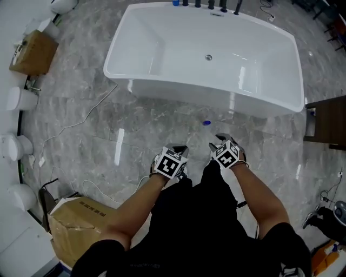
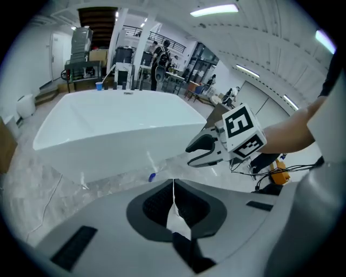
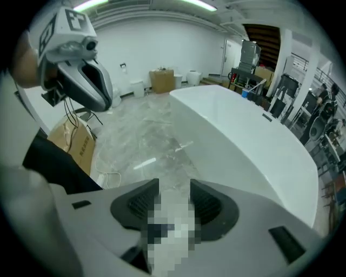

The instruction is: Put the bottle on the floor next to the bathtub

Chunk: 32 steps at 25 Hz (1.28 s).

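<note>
A small bottle with a blue cap stands on the grey marble floor just in front of the white bathtub. In the left gripper view the blue cap shows close to the bathtub wall. My left gripper hangs a little short of the bottle, its jaws shut with nothing between them. My right gripper is just right of the bottle and apart from it, and it stands open. A mosaic patch hides the lower part of its gap. Each gripper shows in the other's view, the right gripper and the left gripper.
A cardboard box sits at my lower left, another box at the far left. A white cable trails over the floor. A dark cabinet stands right of the tub. Taps line the tub's far rim.
</note>
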Available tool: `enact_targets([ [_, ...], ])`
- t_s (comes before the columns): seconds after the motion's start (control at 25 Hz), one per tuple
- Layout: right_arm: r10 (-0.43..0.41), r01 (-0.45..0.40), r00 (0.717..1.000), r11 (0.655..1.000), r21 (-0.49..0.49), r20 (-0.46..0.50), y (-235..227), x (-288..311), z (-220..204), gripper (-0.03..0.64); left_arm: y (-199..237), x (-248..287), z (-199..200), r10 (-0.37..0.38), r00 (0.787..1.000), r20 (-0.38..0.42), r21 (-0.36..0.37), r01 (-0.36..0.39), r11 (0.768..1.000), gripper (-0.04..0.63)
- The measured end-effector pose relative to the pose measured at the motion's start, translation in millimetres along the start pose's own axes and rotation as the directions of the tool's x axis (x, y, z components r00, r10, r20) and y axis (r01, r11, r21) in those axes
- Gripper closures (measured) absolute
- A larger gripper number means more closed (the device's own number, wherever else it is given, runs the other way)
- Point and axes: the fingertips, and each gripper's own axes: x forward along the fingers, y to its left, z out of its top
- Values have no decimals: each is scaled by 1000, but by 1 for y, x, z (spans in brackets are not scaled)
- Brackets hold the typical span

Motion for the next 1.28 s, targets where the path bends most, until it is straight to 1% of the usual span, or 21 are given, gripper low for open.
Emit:
enact_targets([
  [0.16, -17, 13, 995, 999, 43, 96, 13, -61, 29, 423, -17, -35, 16, -24, 999, 49, 59, 21, 998, 577],
  [0.28, -63, 43, 982, 993, 114, 180, 18, -105, 51, 423, -24, -64, 36, -23, 993, 119, 49, 18, 999, 577],
  [0.36, -94, 47, 961, 982, 181, 260, 22, -135, 69, 423, -28, -83, 51, -21, 983, 183, 38, 14, 999, 577],
  [0.44, -119, 43, 932, 974, 221, 342, 29, -163, 85, 423, -33, -99, 64, -19, 971, 239, 54, 6, 999, 577],
  [0.52, -131, 31, 899, 971, 237, 418, 40, -188, 96, 437, -42, -111, 72, -38, 964, 263, 90, 15, 996, 577],
  [0.6, -140, 15, 866, 967, 255, 481, 51, -211, 102, 476, -57, -122, 76, -80, 957, 279, 116, 49, 992, 577],
  [0.64, -146, 3, 848, 963, 270, 509, 56, -222, 104, 512, -65, -130, 76, -102, 952, 289, 126, 68, 990, 577],
  [0.72, -163, -29, 811, 948, 317, 562, 66, -244, 107, 544, -79, -146, 72, -139, 943, 302, 151, 96, 984, 577],
  [0.8, -178, -86, 773, 922, 378, 609, 74, -261, 106, 563, -90, -160, 63, -159, 939, 305, 180, 107, 978, 577],
  [0.88, -192, -160, 735, 882, 442, 650, 81, -272, 100, 571, -98, -167, 52, -168, 938, 302, 200, 110, 974, 577],
  [0.96, -220, -204, 711, 844, 495, 668, 84, -279, 88, 574, -104, -170, 44, -167, 939, 300, 218, 103, 970, 577],
  [1.12, -287, -220, 699, 785, 579, 655, 83, -287, 55, 574, -114, -167, 42, -142, 944, 299, 268, 60, 962, 577],
  [1.16, -291, -221, 699, 780, 585, 653, 84, -289, 49, 574, -118, -166, 42, -141, 943, 301, 275, 56, 960, 577],
  [1.28, -282, -229, 695, 785, 575, 662, 89, -294, 38, 574, -132, -166, 41, -146, 940, 309, 281, 56, 958, 577],
])
